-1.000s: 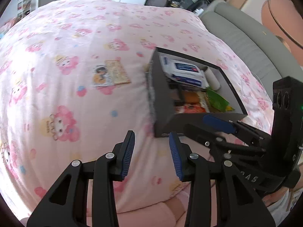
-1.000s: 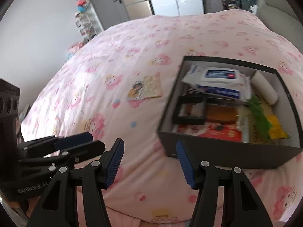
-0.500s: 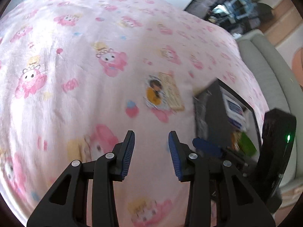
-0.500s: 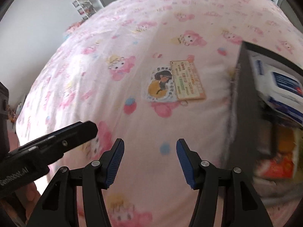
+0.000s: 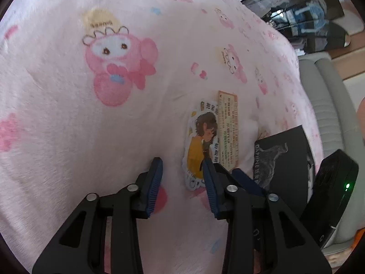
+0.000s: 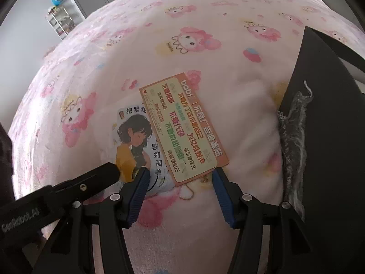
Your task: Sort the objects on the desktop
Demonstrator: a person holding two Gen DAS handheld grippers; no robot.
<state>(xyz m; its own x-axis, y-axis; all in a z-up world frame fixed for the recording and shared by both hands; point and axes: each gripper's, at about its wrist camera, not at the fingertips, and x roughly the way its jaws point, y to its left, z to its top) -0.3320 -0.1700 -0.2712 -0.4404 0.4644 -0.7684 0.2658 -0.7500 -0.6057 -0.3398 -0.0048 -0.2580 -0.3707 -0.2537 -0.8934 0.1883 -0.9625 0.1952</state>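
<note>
Both grippers hang low over a pink blanket (image 6: 228,18) printed with cartoon characters, and both stand open with nothing between the blue pads. The right gripper (image 6: 180,190) points at two flat things lying on the blanket just ahead of its fingertips: an orange card (image 6: 182,125) with green and orange print, and a sticker (image 6: 134,141) showing a dark-haired girl in a yellow top. The card overlaps the sticker's right edge, lying on top of it at a slant. The card's near corner sits between the right gripper's two tips, while the sticker's lower edge reaches the left pad (image 6: 136,196); whether either pad touches paper is hard to tell from this angle. To the right of that gripper rises the dark wall of a box (image 6: 324,137), with a strip of frayed pale material along its near edge. In the left wrist view, the left gripper (image 5: 182,178) is just left of the same pair: the sticker (image 5: 200,146) lies ahead of its right pad (image 5: 208,191), the card (image 5: 228,132) beyond that, and the box (image 5: 282,157) farther right. The right gripper's black body shows beside it at the lower right, close alongside.
</note>
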